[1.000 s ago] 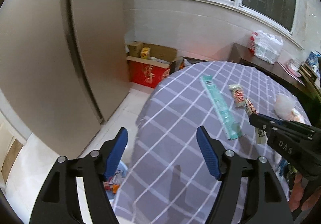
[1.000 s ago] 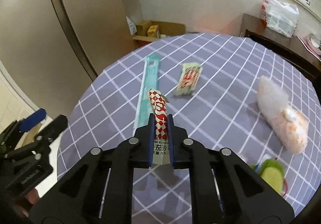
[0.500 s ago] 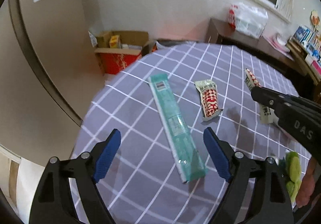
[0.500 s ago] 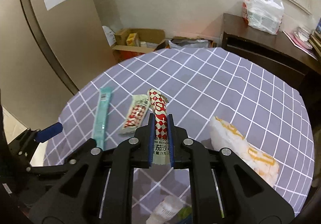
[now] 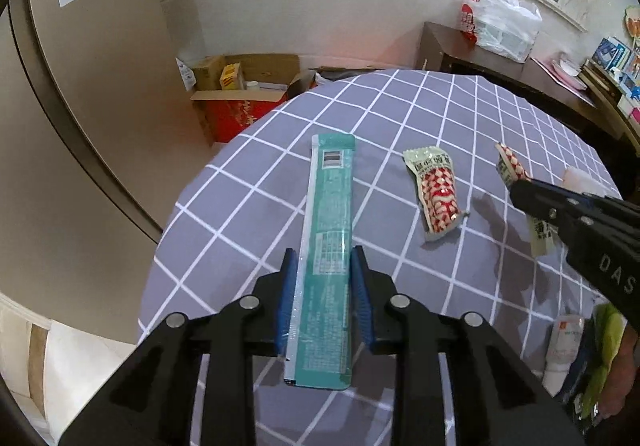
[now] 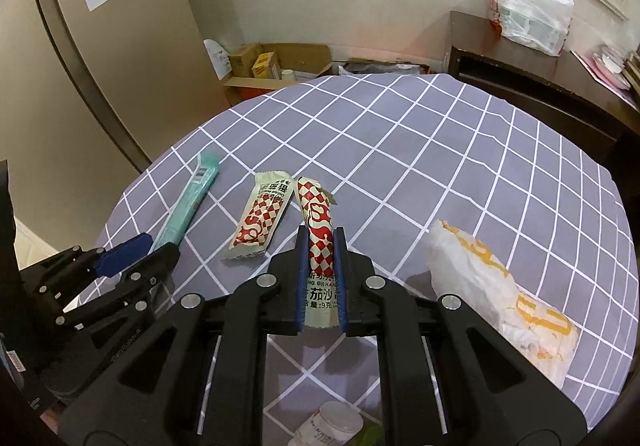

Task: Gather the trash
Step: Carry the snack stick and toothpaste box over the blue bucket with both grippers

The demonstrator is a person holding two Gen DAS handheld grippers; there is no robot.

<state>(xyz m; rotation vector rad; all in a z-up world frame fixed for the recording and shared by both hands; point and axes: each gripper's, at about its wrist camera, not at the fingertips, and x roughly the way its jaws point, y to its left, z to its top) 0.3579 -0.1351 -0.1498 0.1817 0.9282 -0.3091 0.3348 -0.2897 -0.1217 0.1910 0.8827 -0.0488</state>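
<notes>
pointing steeply down at the round table (image 5: 440, 118), the left gripper (image 5: 323, 302) straddles the near part of a long teal wrapper (image 5: 330, 214). its jaws are closing, with the blue pads (image 5: 289, 298) set along either long edge of the wrapper, which lies flat on the grey checked cloth and runs straight away from the camera; the pads look to be at the edges, though a firm pinch cannot be made out. the wrapper is glossy, with a clear seam down its left side and a barcode panel at the far end.

the right gripper (image 6: 321, 278) also tilts down, and it is clamped narrow on a red-and-white checkered sachet (image 6: 318, 230) that stands up between its pads (off the cloth, with printed characters on its pale lower part). in the left view this gripper (image 5: 516, 188) reaches in from the right edge with the sachet (image 5: 510, 166) poking out.

just beside the held sachet a second sachet (image 6: 262, 224) of the same pattern lies flat on the table, between it and the teal wrapper (image 6: 188, 206). to the right rests a crumpled white bag with yellow print (image 6: 496, 286). at the near edge sits a small white bottle (image 6: 332, 424).
</notes>
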